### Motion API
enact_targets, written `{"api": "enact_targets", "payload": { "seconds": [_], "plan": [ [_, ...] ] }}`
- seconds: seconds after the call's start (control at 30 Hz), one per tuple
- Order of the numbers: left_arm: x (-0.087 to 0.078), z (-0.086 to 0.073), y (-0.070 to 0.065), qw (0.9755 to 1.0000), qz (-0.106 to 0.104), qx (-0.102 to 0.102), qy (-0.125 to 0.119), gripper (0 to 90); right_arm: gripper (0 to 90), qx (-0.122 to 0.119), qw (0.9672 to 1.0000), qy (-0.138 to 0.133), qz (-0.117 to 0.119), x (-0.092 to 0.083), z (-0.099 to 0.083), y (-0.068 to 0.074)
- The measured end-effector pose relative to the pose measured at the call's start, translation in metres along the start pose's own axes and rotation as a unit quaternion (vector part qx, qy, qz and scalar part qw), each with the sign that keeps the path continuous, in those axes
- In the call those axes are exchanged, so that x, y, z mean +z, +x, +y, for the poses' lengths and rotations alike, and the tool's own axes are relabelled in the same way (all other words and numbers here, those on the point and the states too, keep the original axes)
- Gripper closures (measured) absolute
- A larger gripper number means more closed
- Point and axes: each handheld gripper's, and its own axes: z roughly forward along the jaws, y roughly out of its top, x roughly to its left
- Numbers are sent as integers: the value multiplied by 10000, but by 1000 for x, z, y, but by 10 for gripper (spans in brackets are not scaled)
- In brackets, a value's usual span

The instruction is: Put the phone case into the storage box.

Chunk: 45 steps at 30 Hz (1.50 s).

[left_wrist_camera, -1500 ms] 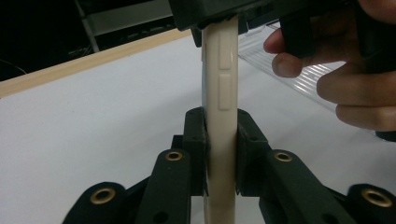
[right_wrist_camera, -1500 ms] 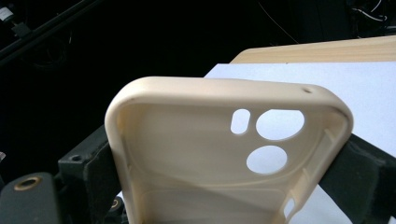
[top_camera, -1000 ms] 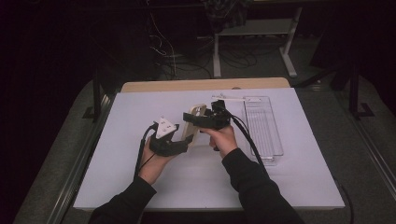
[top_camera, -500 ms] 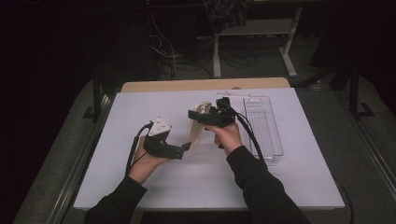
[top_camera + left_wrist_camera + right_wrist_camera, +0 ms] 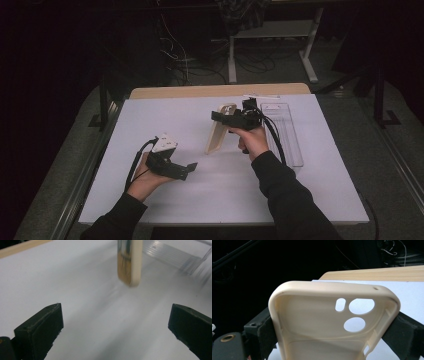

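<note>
Phone case held up in my right claw

My right claw (image 5: pixel 223 119) gripped the cream phone case (image 5: pixel 218 135) by its sides, lifted over the white surface (image 5: pixel 320 190); my left claw (image 5: pixel 189 170), jaws just opened wide and empty, sat well apart beside it.

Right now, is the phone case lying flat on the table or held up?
Held up. The right hand-held gripper clamps the cream phone case by its sides, and it hangs steeply tilted, its lower end near the white table; contact cannot be told.
</note>
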Motion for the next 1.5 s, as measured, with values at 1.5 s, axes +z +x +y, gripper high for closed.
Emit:
{"api": "enact_targets", "payload": {
  "seconds": [1.5],
  "plan": [
    [-4,-16,13,9990,173,-111,395,0,90,276,9941,-725,-756,-84,68,-57]
  ]
}}
